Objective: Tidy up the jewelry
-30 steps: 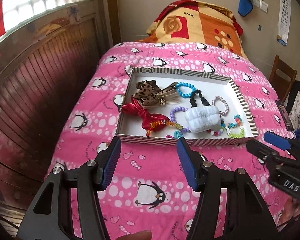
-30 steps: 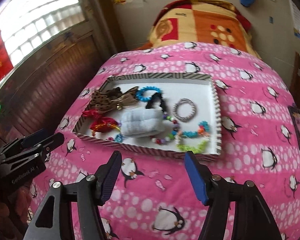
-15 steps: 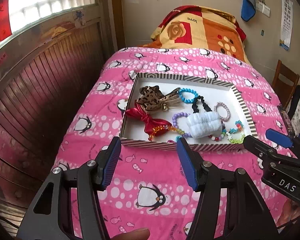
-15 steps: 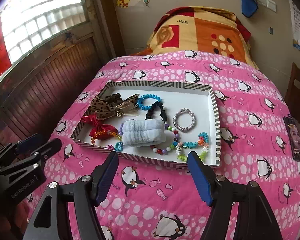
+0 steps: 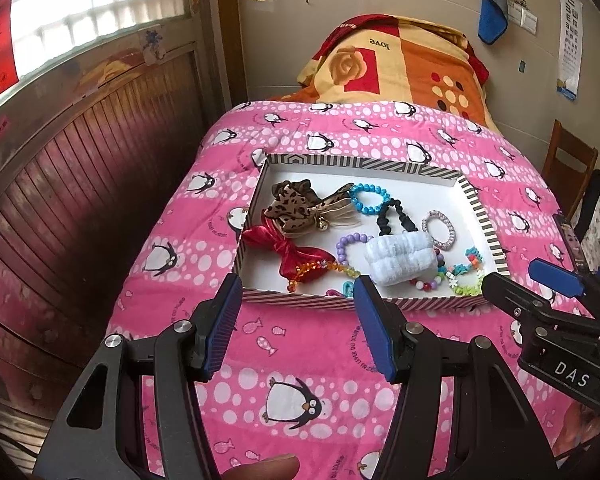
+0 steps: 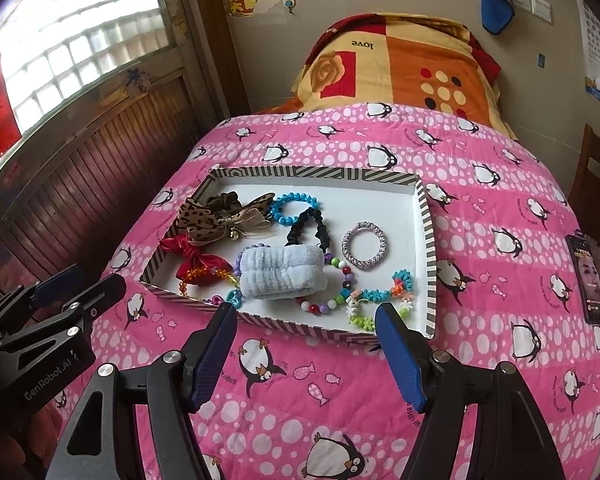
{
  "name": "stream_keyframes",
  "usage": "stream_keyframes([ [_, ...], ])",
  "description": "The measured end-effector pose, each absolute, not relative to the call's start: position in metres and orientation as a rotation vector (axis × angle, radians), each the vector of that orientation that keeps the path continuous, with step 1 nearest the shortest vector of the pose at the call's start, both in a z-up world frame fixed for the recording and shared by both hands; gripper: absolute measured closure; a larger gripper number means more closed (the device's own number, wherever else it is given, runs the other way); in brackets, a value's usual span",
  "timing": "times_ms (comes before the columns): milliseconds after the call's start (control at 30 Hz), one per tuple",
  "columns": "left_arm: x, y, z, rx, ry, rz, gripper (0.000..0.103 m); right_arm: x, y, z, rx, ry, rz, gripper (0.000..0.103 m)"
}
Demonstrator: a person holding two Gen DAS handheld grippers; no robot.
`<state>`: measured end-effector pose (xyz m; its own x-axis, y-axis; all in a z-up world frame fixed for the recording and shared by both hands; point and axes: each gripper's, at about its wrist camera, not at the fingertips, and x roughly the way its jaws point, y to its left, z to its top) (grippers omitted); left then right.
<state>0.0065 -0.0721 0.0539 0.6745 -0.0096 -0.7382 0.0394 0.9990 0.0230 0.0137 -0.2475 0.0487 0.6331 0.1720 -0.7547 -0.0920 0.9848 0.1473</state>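
Observation:
A striped-rim white tray (image 5: 476,208) (image 6: 426,216) lies on the pink penguin quilt. In it are a leopard bow (image 5: 296,208) (image 6: 204,216), a red bow (image 5: 296,256) (image 6: 194,258), a blue bead bracelet (image 5: 370,198) (image 6: 294,208), a black scrunchie (image 5: 392,216) (image 6: 312,228), a silver ring bracelet (image 5: 440,230) (image 6: 364,244), a white fluffy scrunchie (image 5: 400,260) (image 6: 280,272) and coloured bead strands (image 6: 380,294). My left gripper (image 5: 296,300) is open and empty, just short of the tray's near rim. My right gripper (image 6: 304,324) is open and empty at the near rim.
A phone (image 6: 590,276) lies on the quilt right of the tray. An orange folded blanket (image 5: 392,64) sits at the bed's far end. A wooden wall panel (image 5: 80,168) runs along the left. A chair (image 5: 568,164) stands at the right.
Both grippers have drawn back and risen a little, so the tray sits farther off and more of the room shows. Both stayed open. Nothing in the tray has moved.

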Motion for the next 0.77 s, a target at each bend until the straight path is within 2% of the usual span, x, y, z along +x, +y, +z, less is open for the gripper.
stream_keyframes([
  [767,0.0015,-0.0754,0.0449,0.061,0.831,-0.029,0.045,0.0122,-0.2483,0.0429,0.099,0.888,0.183,0.034],
])
